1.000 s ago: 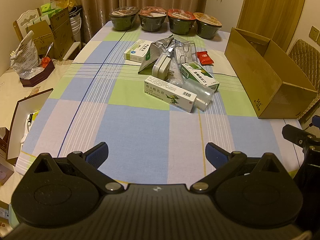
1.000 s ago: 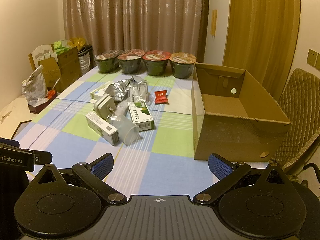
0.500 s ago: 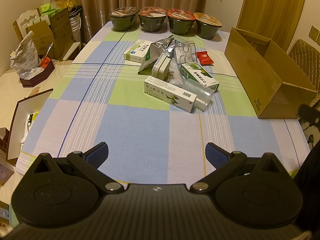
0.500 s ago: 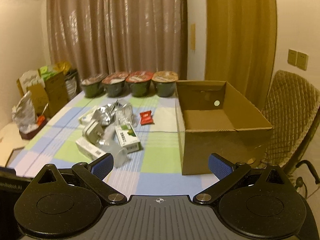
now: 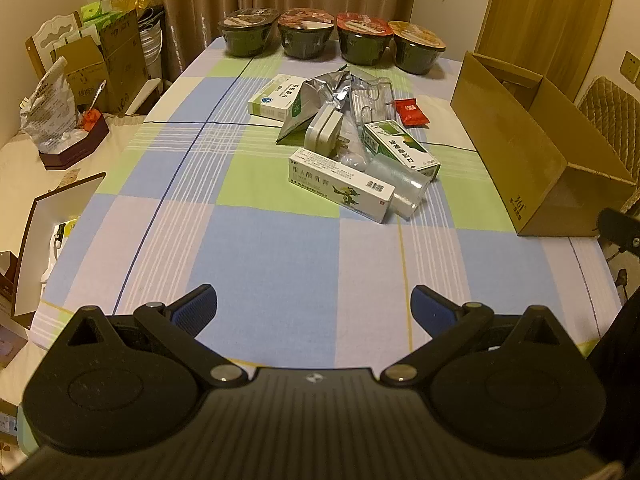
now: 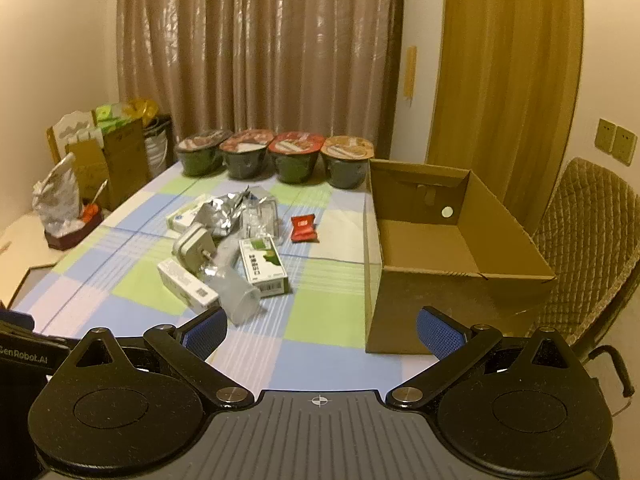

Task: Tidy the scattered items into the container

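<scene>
Nothing packed yet. Box [image 6: 460, 240] sits open at the right edge of the bench [image 5: 272, 248], inside looks bare as far as the right wrist view shows.

All items are in one heap mid-bench, left of the box:
- long carton [image 5: 340, 185] nearest, clear cup [image 5: 400, 188] touching it
- green carton [image 5: 400, 150] just behind the cup
- plug adapter [image 5: 326, 132], foil pouch [image 5: 320, 96], white carton [image 5: 274, 98]
- red sachet [image 5: 412, 112] lying nearest the box

Four bowls [image 5: 332, 38] line the far edge; can't tell if they count.

Left claw [image 5: 314, 308] and right claw [image 6: 322, 330]: fingers spread wide, both empty, hovering at the near edge. Whole job remains; my guess is first pick is cup or long carton.
</scene>
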`<state>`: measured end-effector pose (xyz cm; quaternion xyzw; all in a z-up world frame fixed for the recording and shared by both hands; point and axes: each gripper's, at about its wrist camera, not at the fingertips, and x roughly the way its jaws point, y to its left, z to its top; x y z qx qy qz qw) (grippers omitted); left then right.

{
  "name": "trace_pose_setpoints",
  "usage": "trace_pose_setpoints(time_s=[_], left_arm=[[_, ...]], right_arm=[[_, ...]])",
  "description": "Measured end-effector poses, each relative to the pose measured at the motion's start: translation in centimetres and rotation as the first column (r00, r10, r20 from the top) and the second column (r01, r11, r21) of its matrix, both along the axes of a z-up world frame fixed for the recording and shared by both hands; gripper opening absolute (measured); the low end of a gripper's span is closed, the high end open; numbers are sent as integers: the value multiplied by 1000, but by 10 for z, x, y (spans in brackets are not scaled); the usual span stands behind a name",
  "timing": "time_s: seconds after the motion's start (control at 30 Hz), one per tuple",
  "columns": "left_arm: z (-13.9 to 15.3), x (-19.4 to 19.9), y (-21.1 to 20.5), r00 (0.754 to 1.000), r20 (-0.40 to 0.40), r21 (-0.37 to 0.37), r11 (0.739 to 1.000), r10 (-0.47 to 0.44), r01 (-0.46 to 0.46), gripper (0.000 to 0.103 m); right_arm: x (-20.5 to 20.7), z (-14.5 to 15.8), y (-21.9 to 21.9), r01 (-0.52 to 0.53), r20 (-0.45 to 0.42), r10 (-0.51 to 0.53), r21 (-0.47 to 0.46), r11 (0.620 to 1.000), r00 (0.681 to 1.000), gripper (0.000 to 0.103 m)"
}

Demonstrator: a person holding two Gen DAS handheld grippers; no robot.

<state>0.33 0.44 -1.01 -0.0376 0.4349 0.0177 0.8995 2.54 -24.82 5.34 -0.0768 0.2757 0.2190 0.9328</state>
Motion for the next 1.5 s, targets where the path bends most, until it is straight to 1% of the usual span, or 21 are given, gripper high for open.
trace_pose_setpoints(time_s=[0.1, 0.2, 0.27, 0.37, 0.53, 0.67, 0.7, 0.8, 0.9, 0.97, 1.03, 1.13, 1.2, 1.23, 1.3, 1.4, 1.43, 1.47, 1.5], left_arm=[[3, 2, 3, 1000, 2, -15, 1000, 6, -6, 101], [6, 8, 8, 999, -6, -50, 998, 33, -33, 101], [6, 15, 12, 998, -12, -80, 995, 54, -55, 101], [3, 29, 16, 997, -17, -121, 989, 79, -81, 101], [-7, 64, 23, 992, -42, -205, 971, 121, -127, 101], [-21, 97, 30, 983, -72, -259, 949, 169, -182, 101], [-25, 105, 31, 981, -77, -269, 944, 179, -193, 100], [-42, 132, 35, 976, -105, -306, 928, 191, -215, 88], [-57, 155, 37, 969, -125, -338, 909, 214, -245, 87], [-66, 168, 37, 966, -135, -354, 900, 220, -254, 86], [-74, 178, 36, 965, -145, -364, 895, 220, -259, 82], [-83, 189, 33, 968, -151, -357, 902, 201, -243, 77], [-87, 192, 34, 971, -154, -338, 914, 180, -223, 74], [-88, 192, 34, 974, -156, -320, 925, 163, -206, 74], [-85, 192, 35, 982, -146, -264, 952, 118, -154, 74], [-75, 190, 38, 991, -120, -145, 987, 52, -69, 66], [-72, 190, 39, 992, -117, -110, 992, 42, -55, 62], [-70, 191, 41, 992, -120, -92, 994, 39, -50, 59], [-70, 192, 44, 991, -129, -94, 994, 44, -56, 57]], right_arm=[[6, -3, 4, -4, -13, 4, -9, 1000, 1000, 103], [13, -5, 8, -29, -20, 29, -16, 999, 999, 103], [18, -7, 12, -69, -39, 68, -16, 997, 997, 103], [26, -12, 21, -125, -58, 123, -40, 991, 991, 103], [44, -29, 39, -211, -103, 203, -74, 975, 974, 103], [63, -49, 55, -266, -148, 251, -93, 959, 957, 103], [67, -54, 59, -282, -154, 266, -99, 954, 952, 103], [77, -67, 75, -338, -161, 317, -126, 933, 935, 103], [88, -80, 88, -380, -164, 356, -149, 913, 920, 103], [97, -88, 94, -395, -177, 368, -151, 906, 913, 103], [105, -95, 99, -406, -188, 377, -150, 901, 907, 103], [115, -103, 105, -421, -200, 389, -153, 894, 899, 103], [122, -108, 108, -430, -208, 396, -156, 889, 894, 103], [125, -110, 109, -436, -211, 401, -155, 886, 891, 103], [131, -114, 113, -450, -217, 414, -155, 880, 884, 103], [136, -119, 118, -460, -223, 423, -156, 874, 879, 103], [138, -121, 120, -462, -224, 424, -157, 873, 877, 103], [140, -123, 122, -466, -227, 427, -158, 870, 875, 100], [142, -126, 123, -471, -233, 430, -162, 867, 872, 96]])
